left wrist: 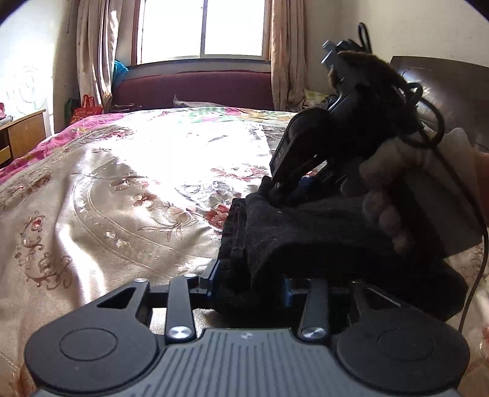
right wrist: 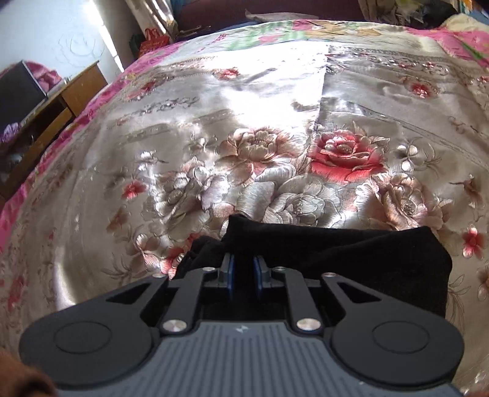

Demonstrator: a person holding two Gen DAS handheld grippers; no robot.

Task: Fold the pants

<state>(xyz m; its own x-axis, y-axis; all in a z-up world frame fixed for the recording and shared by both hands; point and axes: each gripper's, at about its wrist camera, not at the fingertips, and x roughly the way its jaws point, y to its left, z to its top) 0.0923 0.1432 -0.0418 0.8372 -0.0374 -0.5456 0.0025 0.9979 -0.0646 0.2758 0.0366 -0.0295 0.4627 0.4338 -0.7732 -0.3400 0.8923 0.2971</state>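
Pants (right wrist: pixel 336 253): lay bunched on the bed (right wrist: pixel 244 122), just ahead of both jaws.
Left gripper (left wrist: pixel 247 281): jaws clenched on thick folds.
Right gripper (right wrist: pixel 243 274): grip unclear, jaws narrowly parted.
Advice: keep edges aligned, flatten before releasing.

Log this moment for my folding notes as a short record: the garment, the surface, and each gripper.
garment: black pants, bunched in a thick folded bundle
surface: floral bedspread on a bed, sunlit in the middle
left gripper: fingers either side of the near end of the bundle, cloth filling the gap
right gripper: blue fingers close together over the cloth; a pinch cannot be confirmed
hand: holds the right gripper above the bundle in the left wrist view
background: window with curtains
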